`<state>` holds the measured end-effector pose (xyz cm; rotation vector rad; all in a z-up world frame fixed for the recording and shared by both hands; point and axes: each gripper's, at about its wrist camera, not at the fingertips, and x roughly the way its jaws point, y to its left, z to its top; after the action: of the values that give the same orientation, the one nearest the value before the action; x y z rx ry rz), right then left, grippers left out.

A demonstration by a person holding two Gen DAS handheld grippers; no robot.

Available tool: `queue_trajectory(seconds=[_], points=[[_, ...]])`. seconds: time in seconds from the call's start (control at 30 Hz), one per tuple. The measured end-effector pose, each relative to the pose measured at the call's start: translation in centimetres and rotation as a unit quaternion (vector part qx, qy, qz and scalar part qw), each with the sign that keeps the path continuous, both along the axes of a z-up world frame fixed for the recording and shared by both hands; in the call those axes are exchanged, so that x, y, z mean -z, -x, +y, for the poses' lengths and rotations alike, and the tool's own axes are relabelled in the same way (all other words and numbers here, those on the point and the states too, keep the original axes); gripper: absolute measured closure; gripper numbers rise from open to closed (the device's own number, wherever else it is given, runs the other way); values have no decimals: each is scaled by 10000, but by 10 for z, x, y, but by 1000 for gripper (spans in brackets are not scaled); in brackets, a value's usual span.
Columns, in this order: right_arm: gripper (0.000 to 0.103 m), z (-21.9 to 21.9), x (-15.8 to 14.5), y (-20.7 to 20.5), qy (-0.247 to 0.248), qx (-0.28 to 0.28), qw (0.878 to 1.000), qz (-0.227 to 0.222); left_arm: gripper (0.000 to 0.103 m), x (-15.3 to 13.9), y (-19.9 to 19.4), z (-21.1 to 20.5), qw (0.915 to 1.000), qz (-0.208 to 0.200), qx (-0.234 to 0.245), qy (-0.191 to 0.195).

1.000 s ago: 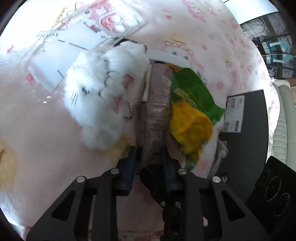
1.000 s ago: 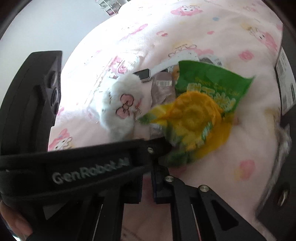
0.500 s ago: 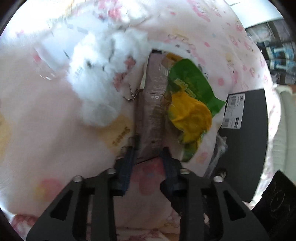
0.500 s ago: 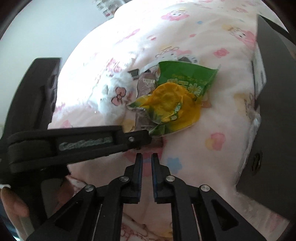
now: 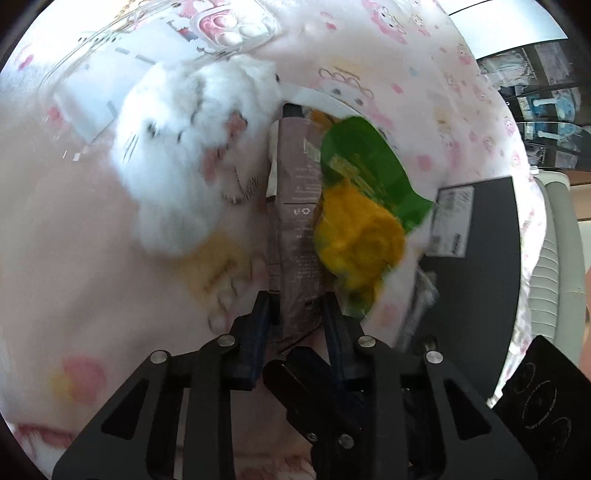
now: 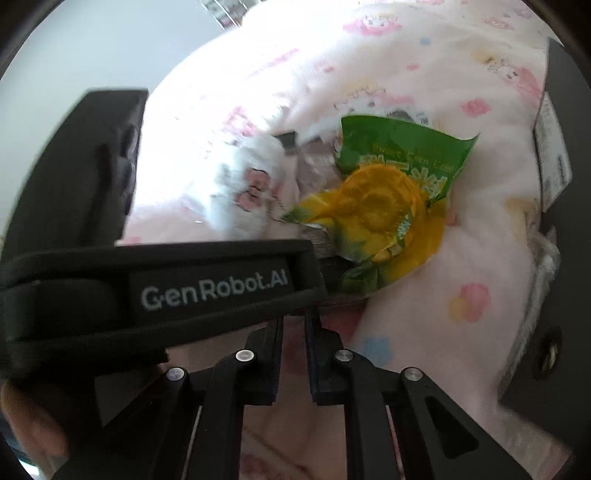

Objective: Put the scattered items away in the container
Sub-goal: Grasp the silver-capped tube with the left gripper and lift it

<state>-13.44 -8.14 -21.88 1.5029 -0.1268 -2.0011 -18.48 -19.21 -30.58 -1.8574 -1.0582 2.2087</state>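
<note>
A brown snack packet [image 5: 299,221] lies flat on the pink printed bedcover [image 5: 74,258]. Its near end sits between the fingers of my left gripper [image 5: 297,310], whose jaws are closing around it without creasing it. A green and yellow snack bag [image 5: 362,229] [image 6: 388,206] rests against the packet's right side. Left of the packet lies a white plush toy [image 5: 184,155] [image 6: 243,195]. The black box [image 5: 480,258] [image 6: 565,110] stands at the right. My right gripper [image 6: 294,332] hovers near the bag, its jaws opening a narrow gap with nothing in it.
A clear phone case with pink pads [image 5: 229,26] and a white card [image 5: 92,110] lie beyond the plush toy. Crinkled clear plastic [image 5: 421,295] lies against the box. The left gripper's body [image 6: 184,288] crosses the right wrist view. A pale chair [image 5: 554,240] stands past the bed edge.
The left jaws let go of the scrunched brown packet, spread wide, and now narrow on its flat end. The right jaws parted slightly. The snack bag now lies away from the right fingers.
</note>
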Motion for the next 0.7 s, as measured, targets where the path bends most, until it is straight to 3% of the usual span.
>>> queue_trajectory(seconds=[0.27,0.37,0.43,0.5,0.7], points=[[93,28,-19,-18,-22,220,9997,72,83,-22,-27,14,9992,252,313,81],[93,38,-32,-33,-81,-86,9999,-69,82,-30,-38,17,9989,149,397,-189],[93,38,-44,-55,-58,-354,9992,171,81,-42,-45,20,9978,247,591,-146],[93,51,-57,-68,-290,-284,9984,393,81,-44,-49,24,9970,257,716,-130],[90,61,-40,-57,-302,-180,9994,41,81,-39,-53,24,9951,50,905,-404]])
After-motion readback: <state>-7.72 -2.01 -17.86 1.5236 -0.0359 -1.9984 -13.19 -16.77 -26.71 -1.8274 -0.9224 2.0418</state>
